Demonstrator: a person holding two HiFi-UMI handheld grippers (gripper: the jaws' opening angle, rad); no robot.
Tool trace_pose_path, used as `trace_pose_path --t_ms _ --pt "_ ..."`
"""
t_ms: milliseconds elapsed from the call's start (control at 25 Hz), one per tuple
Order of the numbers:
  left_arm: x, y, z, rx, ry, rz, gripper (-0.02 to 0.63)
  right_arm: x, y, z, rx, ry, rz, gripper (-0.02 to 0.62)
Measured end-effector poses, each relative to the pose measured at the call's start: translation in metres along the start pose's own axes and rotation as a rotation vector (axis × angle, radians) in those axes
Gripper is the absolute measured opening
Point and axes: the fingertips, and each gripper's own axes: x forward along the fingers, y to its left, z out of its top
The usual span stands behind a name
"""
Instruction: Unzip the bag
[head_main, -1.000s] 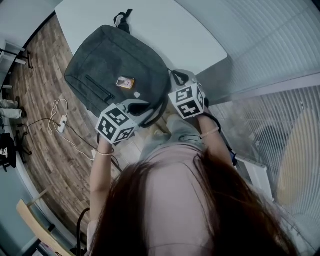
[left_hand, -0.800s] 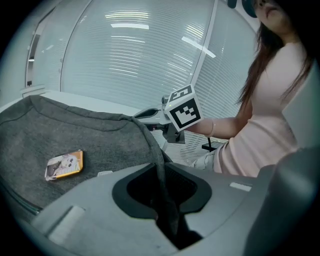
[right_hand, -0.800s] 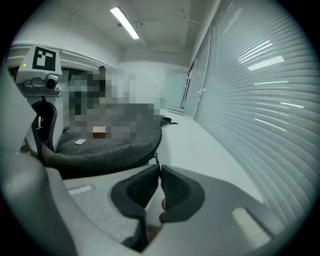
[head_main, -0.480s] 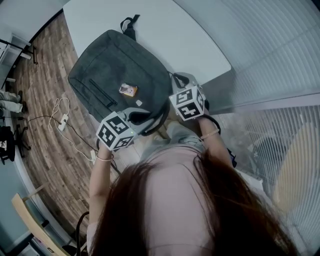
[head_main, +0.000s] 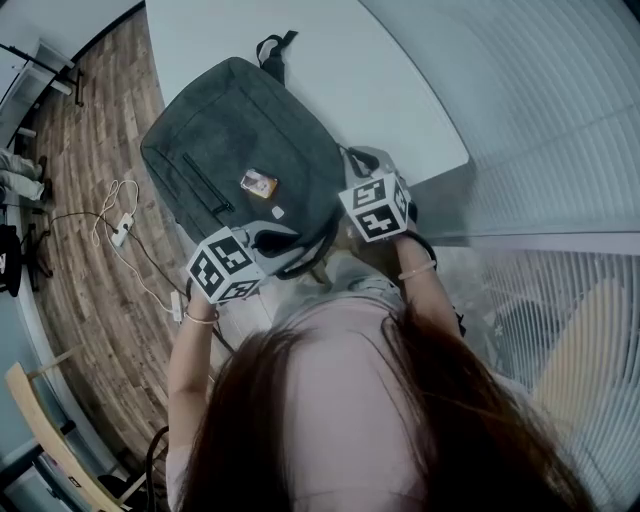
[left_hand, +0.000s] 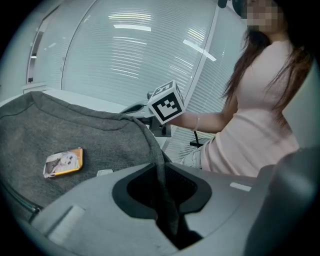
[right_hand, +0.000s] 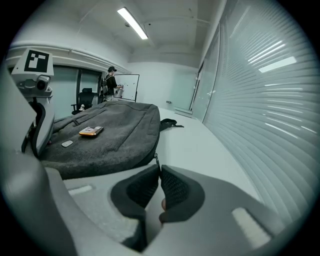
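Grey woven fabric covers the bag (head_main: 235, 140). I see it lying flat on the white table (head_main: 400, 90), with its carry handle (head_main: 275, 45) at the far end and its near end at the table edge closest to the person. An orange tag (head_main: 258, 183) and a small pale patch (head_main: 277, 211) sit on its upper face. The front-pocket zip (head_main: 205, 185) runs to the left of them.

Left gripper (left_hand: 164, 187): clenched. In the left gripper view a grey strip from the bag's near edge runs down between both pads and is pinched there. I cannot tell whether this strip is a strap or a raised fold of the fabric.

Right gripper (right_hand: 158, 167): jaws drawn together. In the right gripper view the zip pull (right_hand: 157, 160), a small tab hanging at the bag's right-hand seam, is nipped between the jaw tips. The bag body lies to the left of these jaws and bare table surface to the right.

In the head view both grippers sit at the bag's near end, one at each corner, and each marker cube faces the camera. A white cable (head_main: 115, 210) lies on the wooden floor (head_main: 90, 150) to the left of the table.
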Motion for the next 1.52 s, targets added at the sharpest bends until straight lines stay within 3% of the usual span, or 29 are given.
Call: trace_pose_path --t_ms 320,1520 --pt "0.001 0.003 0.001 -0.033 0.004 -0.035 0.066 0.015 -0.005 0.009 0.002 -0.007 0.051 0.018" --pt "0.002 0.002 -0.001 -0.001 0.012 -0.012 0.066 0.059 -0.013 0.041 -0.023 -0.037 0.156 0.028"
